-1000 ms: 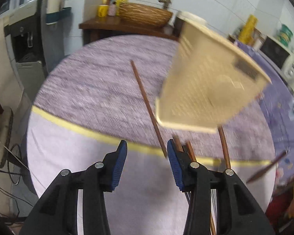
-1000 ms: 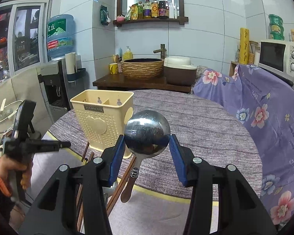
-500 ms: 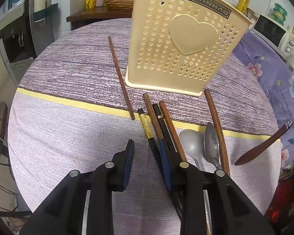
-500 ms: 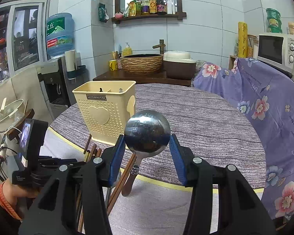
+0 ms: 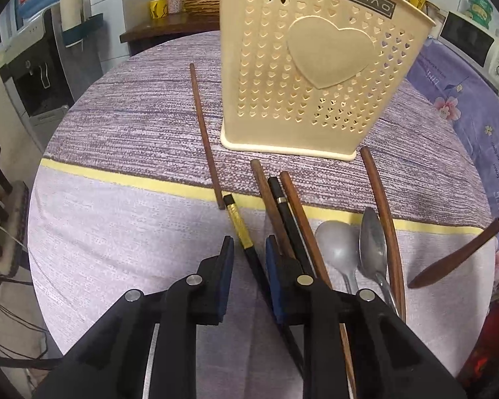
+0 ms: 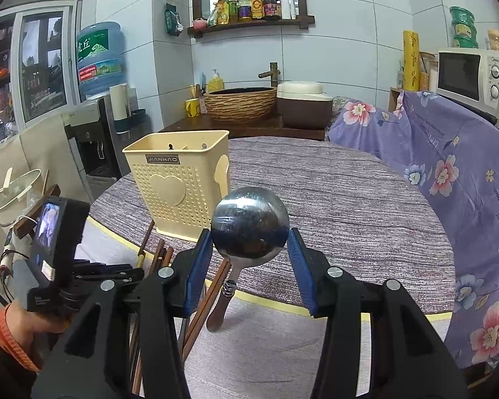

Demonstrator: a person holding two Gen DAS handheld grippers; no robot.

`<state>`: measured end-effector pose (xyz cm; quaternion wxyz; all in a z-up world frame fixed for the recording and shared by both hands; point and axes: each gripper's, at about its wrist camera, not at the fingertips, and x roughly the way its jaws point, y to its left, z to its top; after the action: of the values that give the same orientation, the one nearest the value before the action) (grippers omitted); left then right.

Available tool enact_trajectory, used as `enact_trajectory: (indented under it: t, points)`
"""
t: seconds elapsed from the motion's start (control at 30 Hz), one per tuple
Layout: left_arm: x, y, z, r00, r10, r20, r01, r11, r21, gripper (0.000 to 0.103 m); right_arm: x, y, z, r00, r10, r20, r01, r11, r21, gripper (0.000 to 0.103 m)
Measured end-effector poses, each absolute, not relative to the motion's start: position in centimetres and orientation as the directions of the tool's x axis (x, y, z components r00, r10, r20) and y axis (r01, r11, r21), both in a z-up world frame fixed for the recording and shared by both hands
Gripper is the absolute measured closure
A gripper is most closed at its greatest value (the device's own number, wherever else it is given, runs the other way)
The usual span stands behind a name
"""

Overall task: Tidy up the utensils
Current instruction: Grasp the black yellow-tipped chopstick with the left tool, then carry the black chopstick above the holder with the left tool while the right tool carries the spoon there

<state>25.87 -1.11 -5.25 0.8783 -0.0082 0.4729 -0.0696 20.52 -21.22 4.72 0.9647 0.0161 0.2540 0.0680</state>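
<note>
A cream perforated utensil holder (image 5: 319,76) stands on the round table; it also shows in the right wrist view (image 6: 178,186). Before it lie several chopsticks and two metal spoons (image 5: 341,249). My left gripper (image 5: 249,256) is low over the table, its jaws narrowly open around a black chopstick with a gold band (image 5: 239,229). My right gripper (image 6: 249,256) is shut on the bowl of a steel ladle (image 6: 249,221), held above the table with its wooden handle (image 6: 221,306) hanging down.
One brown chopstick (image 5: 204,133) lies apart, left of the holder. A purple floral cloth (image 6: 449,179) covers the right side. A water dispenser (image 6: 93,133) and a sink counter (image 6: 243,123) stand beyond the table. The ladle handle shows at the right in the left wrist view (image 5: 455,256).
My left gripper has dropped toward the chopsticks and its jaws have narrowed around the black gold-banded one. My right gripper holds the ladle almost still.
</note>
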Motion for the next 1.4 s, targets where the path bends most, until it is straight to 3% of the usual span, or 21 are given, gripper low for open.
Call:
enact_trajectory:
  t: [0.07,0.13,0.47,0.93,1.4]
  points:
    - [26.4,-1.5,-5.2,0.538,-0.125,-0.834,0.117,0.99,-0.073,0.083,20.5,-21.1,4.8,0.863,0.139,-0.485,-0.126,0.99,0.061,0.056]
    - [26.7,-1.8,-5.3,0.545,-0.108,-0.831,0.118,0.992,-0.051,0.091,20.6,-21.0,4.8,0.863,0.14,-0.485,-0.126,0.99,0.062,0.056]
    - [26.8,-0.9,-4.7,0.562,-0.16,-0.812,0.103,0.987,-0.123,0.095,20.5,-20.8,4.9,0.873,0.133,-0.47,-0.136,0.99,0.028,0.056]
    - [22.1,4.9,5.7,0.783,-0.248,-0.57,0.123,0.961,-0.248,0.095,20.0,-21.0,6.0,0.89,0.143,-0.434,-0.158,0.987,0.001,0.056]
    - [21.6,7.8,8.8,0.836,-0.256,-0.485,0.129,0.951,-0.281,0.095,21.0,-20.6,8.1,0.899,0.164,-0.407,-0.184,0.983,-0.01,0.056]
